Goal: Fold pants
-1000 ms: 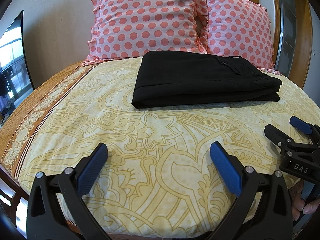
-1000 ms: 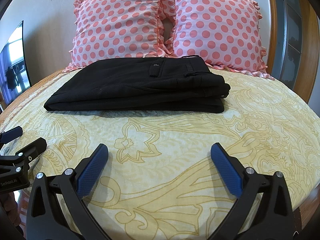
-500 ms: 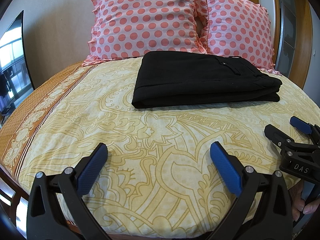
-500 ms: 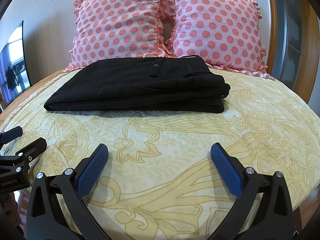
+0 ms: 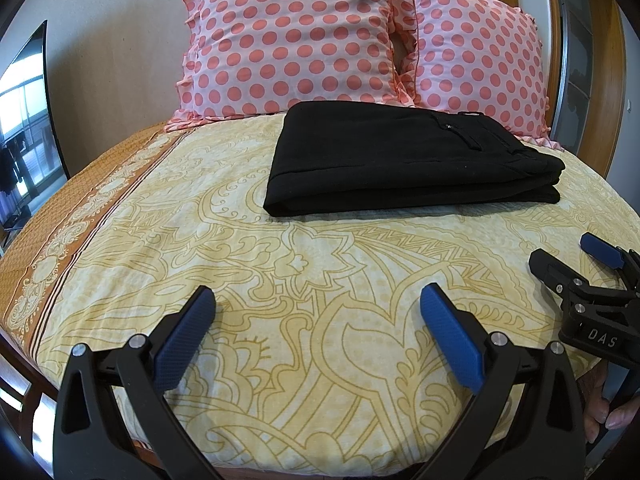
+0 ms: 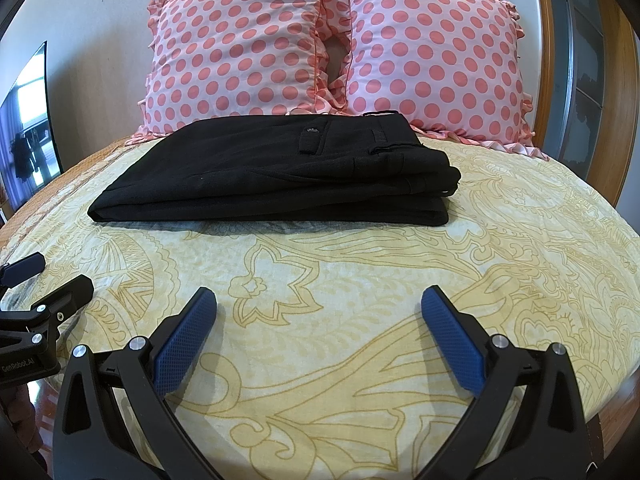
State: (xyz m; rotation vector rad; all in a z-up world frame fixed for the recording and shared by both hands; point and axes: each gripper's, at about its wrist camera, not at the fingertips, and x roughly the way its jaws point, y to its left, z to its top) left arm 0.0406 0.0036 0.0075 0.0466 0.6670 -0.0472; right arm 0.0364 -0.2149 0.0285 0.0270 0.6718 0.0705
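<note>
Black pants [image 5: 400, 160] lie folded in a flat stack on the yellow patterned bedspread [image 5: 280, 280], in front of the pillows; they also show in the right wrist view [image 6: 280, 176]. My left gripper [image 5: 316, 320] is open and empty, low over the bedspread, well short of the pants. My right gripper [image 6: 318, 320] is open and empty, also short of the pants. The right gripper shows at the right edge of the left wrist view [image 5: 576, 264]. The left gripper shows at the left edge of the right wrist view [image 6: 48, 276].
Two pink polka-dot pillows [image 5: 296, 36] [image 6: 432, 56] lean against the wall behind the pants. A dark screen [image 5: 24, 120] stands at the left. A wooden frame [image 5: 600, 80] and door are at the right. The bed's near edge is just below the grippers.
</note>
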